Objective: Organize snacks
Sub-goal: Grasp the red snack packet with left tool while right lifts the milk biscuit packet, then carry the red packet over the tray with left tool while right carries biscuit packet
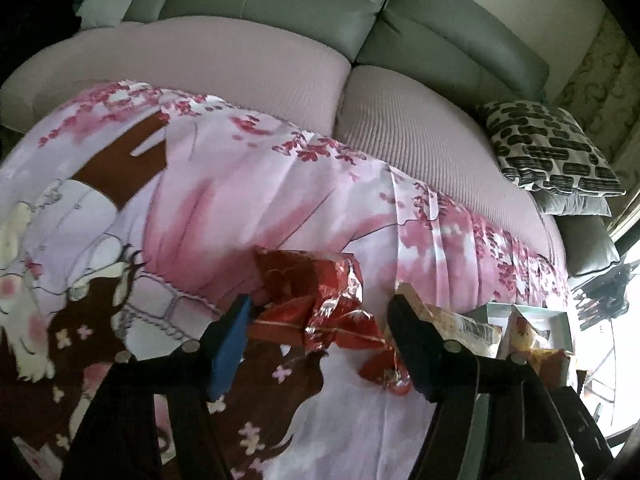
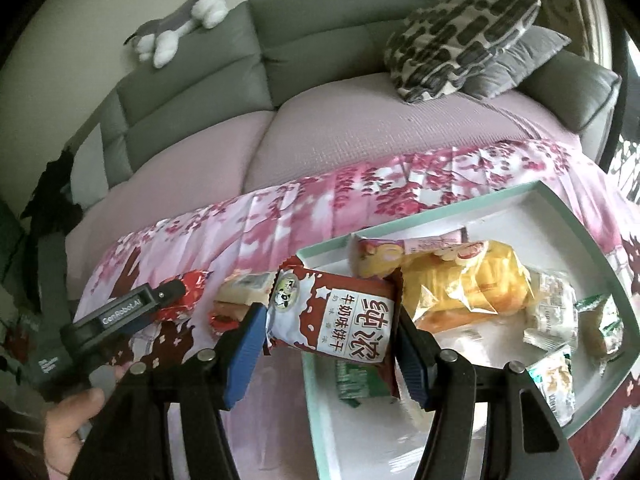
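My right gripper [image 2: 330,320] is shut on a brown-and-white milk biscuit packet [image 2: 336,316] and holds it over the left rim of a mint-edged white tray [image 2: 592,248]. The tray holds a yellow cake pack [image 2: 468,284] and several small wrapped snacks. My left gripper [image 1: 320,312] is open, its fingers either side of crumpled red foil snack wrappers [image 1: 320,300] lying on the pink floral cloth [image 1: 248,200]. It also shows in the right wrist view [image 2: 168,292], at the red wrappers [image 2: 192,284]. A pale packet [image 2: 246,284] lies beside them.
The cloth covers a table in front of a grey sofa [image 2: 320,40] with pink seat covers. A black-and-white patterned cushion [image 2: 456,40] and a plush toy [image 2: 180,20] sit on the sofa. Snack packs [image 1: 472,328] show at the right in the left wrist view.
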A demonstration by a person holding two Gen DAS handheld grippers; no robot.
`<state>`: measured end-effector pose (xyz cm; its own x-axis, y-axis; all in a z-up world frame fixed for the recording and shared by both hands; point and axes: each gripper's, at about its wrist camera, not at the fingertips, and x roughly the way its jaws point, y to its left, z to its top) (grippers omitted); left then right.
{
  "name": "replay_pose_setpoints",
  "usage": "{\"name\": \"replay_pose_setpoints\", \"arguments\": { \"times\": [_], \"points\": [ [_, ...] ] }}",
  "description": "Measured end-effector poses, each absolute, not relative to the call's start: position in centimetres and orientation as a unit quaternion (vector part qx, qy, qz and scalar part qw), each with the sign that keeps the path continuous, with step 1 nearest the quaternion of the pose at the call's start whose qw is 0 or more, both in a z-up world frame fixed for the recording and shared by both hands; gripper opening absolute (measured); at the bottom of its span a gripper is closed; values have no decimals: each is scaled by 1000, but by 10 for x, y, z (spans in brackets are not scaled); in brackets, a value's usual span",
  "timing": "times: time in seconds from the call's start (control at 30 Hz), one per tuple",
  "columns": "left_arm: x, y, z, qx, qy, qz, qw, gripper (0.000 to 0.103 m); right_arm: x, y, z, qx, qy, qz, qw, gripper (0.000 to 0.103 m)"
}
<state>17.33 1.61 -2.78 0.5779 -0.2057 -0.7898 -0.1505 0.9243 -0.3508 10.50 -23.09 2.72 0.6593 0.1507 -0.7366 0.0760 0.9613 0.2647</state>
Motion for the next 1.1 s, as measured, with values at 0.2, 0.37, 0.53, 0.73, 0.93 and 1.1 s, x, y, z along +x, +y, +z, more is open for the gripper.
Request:
{"name": "replay_pose_setpoints", "arguments": {
  "times": [0.2, 0.37, 0.53, 0.73, 0.93, 1.1],
  "points": [
    [183, 21, -42, -220, 464, -10, 858, 63, 106, -236, 27, 143, 412, 22, 899, 65],
    [180, 22, -41, -227, 455, -10, 861, 62, 105, -238, 28, 147, 411, 21, 900, 65],
    [174, 24, -38, -227, 458, -10, 860, 55, 104, -239, 29, 149, 410, 21, 900, 65],
    [165, 31, -24, -237, 446, -2, 863, 55, 102, -241, 34, 150, 406, 23, 901, 65],
    [151, 22, 12, -223, 419, -12, 880, 55, 98, -244, 40, 154, 401, 25, 903, 65],
    [140, 0, 46, -205, 394, -47, 895, 55, 94, -252, 48, 162, 393, 21, 905, 65]
  ]
}}
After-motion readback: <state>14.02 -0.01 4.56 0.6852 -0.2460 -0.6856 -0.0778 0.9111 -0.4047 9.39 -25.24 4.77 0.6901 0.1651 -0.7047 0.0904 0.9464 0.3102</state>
